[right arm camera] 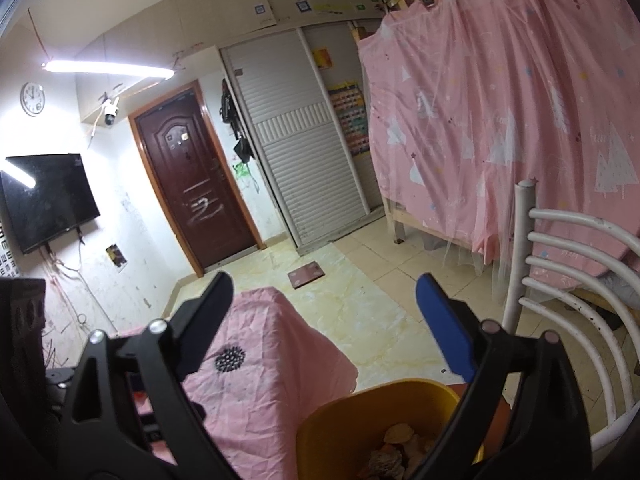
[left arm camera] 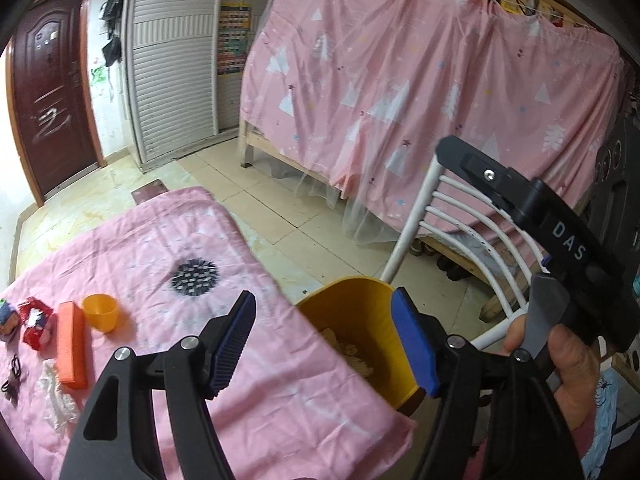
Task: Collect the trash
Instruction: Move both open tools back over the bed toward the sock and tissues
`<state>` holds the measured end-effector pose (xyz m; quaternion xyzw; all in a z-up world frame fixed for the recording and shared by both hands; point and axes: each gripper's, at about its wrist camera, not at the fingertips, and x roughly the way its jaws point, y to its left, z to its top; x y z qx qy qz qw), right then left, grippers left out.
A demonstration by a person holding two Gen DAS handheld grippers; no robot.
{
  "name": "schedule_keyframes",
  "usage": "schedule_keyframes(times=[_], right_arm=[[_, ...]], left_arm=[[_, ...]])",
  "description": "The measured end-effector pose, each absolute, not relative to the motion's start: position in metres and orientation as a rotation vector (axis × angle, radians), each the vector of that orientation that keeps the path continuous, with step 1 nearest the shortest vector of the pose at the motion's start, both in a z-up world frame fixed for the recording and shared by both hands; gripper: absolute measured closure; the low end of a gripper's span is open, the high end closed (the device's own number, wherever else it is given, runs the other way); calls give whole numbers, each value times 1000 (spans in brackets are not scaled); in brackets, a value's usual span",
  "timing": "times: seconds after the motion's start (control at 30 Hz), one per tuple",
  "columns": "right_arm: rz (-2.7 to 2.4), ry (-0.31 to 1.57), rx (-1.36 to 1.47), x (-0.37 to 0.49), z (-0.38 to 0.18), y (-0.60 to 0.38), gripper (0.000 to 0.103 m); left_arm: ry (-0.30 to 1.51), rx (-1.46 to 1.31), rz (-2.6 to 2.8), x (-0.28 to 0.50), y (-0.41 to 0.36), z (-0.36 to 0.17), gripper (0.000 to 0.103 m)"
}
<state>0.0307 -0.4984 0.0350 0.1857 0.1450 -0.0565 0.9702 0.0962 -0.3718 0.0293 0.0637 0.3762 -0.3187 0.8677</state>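
We hold 2 grippers over a table with a pink cloth (left arm camera: 168, 240). The left gripper (left arm camera: 324, 344) has its fingers apart, and nothing is between them. The right gripper (right arm camera: 324, 320) has its fingers spread very wide, and it holds nothing too.

The yellow bin (left arm camera: 360, 300) stands at the edge of the table, just beside a white chair (left arm camera: 460, 216). We can see brown bits of trash (right arm camera: 396, 444) already inside it. The right blue pad of the left gripper sits in front of the bin's rim, but we cannot tell if it touches.

More things lie at the far left of the cloth: an orange block (left arm camera: 72, 344), a small orange cup (left arm camera: 100, 312), a red wrapper (left arm camera: 36, 320) and a clear crumpled piece (left arm camera: 56, 396). These are well apart from the bin.

We think the next step is to go back for another piece. To do it well, we should swing the left gripper over to the left side and keep its fingers apart. We should come down over 1 thing only. The clear piece looks soft and thin, so we should pinch it in the middle. The cloth is wrinkly, so we must not grab the cloth with it. The cup could tip if we bump it.
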Motion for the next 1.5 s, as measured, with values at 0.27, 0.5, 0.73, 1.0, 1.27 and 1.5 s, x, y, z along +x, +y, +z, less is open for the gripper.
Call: schedule_keyframes(times=[0.27,0.5,0.73,1.0,1.27,1.5], right_arm=[[-82,321,341,42,34,-479,14],[-26,351,299,55,31,-452,14],[40,400,217,73,27,-409,9],[130,436,144,83,21,-364,9],[232,464,104,88,17,-326,9],[300,475,82,85,15,-305,6]], left_arm=[[780,121,-576,110,-330,27,38],[773,95,-479,123,-286,29,36],[757,65,-404,131,-248,37,36],[735,48,-326,140,-208,44,35],[739,16,-244,153,-163,42,34],[740,-8,-207,163,-137,39,34]])
